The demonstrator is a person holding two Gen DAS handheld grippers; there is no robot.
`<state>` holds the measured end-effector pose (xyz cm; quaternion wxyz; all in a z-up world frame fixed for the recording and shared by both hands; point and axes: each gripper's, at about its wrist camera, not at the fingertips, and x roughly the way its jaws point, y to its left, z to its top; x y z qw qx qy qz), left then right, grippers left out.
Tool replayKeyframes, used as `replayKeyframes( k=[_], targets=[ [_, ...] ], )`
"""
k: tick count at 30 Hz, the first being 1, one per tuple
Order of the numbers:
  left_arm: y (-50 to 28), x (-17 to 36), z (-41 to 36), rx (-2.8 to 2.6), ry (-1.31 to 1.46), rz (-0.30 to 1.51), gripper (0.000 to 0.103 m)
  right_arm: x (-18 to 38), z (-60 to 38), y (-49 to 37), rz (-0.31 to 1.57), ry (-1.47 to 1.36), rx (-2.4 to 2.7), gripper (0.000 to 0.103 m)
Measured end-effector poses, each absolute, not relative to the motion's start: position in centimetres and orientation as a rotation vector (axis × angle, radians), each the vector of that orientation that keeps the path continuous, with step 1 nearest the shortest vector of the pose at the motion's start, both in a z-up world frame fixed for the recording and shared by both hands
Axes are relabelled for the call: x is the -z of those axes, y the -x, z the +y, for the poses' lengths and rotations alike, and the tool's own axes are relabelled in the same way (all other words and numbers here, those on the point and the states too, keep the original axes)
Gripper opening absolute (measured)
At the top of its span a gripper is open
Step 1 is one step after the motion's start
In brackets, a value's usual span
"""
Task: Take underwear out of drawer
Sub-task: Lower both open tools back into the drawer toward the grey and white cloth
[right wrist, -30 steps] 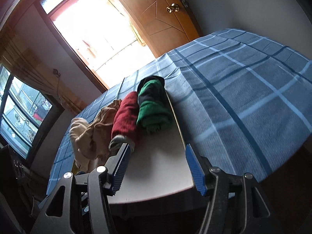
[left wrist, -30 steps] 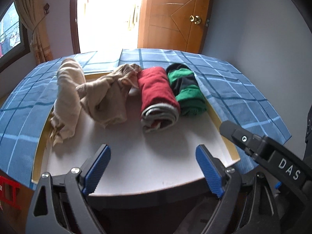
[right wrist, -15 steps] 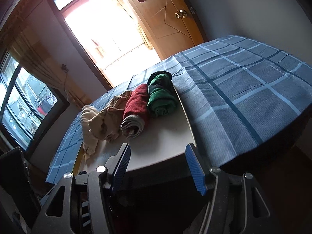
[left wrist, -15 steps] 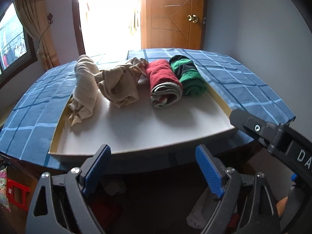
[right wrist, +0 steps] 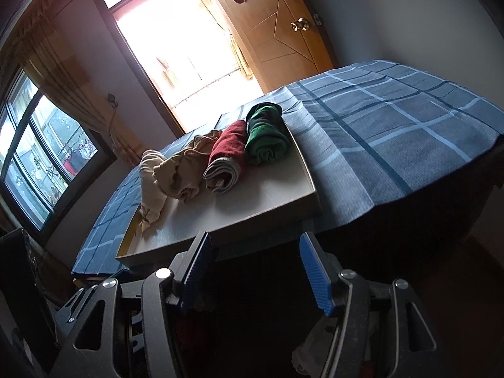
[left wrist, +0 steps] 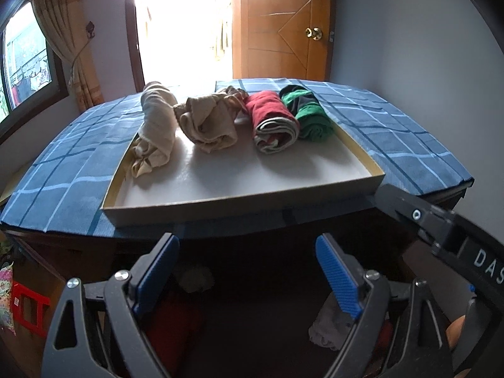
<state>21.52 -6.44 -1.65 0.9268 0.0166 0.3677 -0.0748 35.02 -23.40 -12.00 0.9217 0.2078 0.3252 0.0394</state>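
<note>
Left claw (left wrist: 247,271) wide, right claw (right wrist: 253,271) half-spread; both empty. Rolled underwear (left wrist: 274,122) lies ahead in the tray (left wrist: 239,203) on the counter (left wrist: 63,186). Step: between picks. Next, you reach below for another piece.
</note>
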Motion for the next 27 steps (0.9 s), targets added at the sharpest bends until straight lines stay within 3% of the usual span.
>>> replayKeyframes(
  k=[27],
  targets=[
    [-16.8,4.7,-4.3,0.173,-0.045,0.788,0.090,13.5,-24.1,-29.5,0.659,-0.393,-0.059,0.061]
  ],
)
